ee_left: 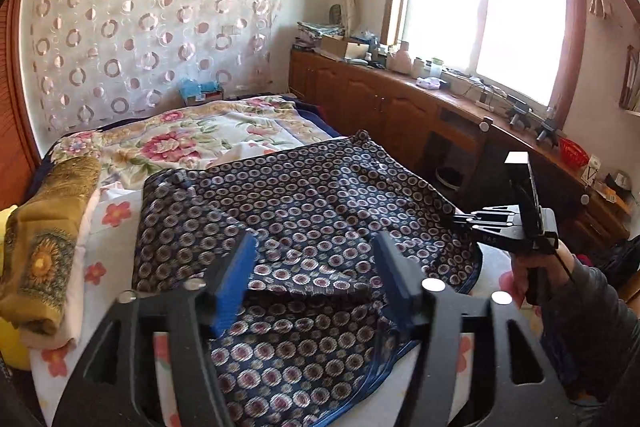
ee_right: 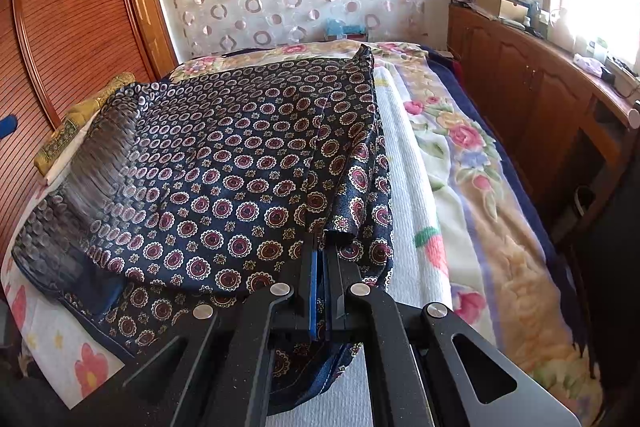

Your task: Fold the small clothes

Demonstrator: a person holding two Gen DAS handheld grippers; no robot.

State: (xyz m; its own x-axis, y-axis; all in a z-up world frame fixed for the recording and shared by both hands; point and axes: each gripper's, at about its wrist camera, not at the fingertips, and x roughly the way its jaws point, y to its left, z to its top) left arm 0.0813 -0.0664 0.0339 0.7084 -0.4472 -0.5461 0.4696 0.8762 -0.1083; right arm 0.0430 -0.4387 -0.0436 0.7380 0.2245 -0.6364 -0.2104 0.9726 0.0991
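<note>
One patterned garment [ee_left: 304,195] covers the floral bed [ee_left: 224,131]; wooden cabinets [ee_left: 360,99] alongside.

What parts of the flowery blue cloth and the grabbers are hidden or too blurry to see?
1. Patterned cloth, right wrist view: its left side is smeared by blur.
2. Same cloth, left wrist view: the near edge is covered by the left gripper, whose jaws stand open.
3. Right gripper: how much cloth sits between its shut jaws is hidden.
4. Small things on the window counter: too small to name.
</note>
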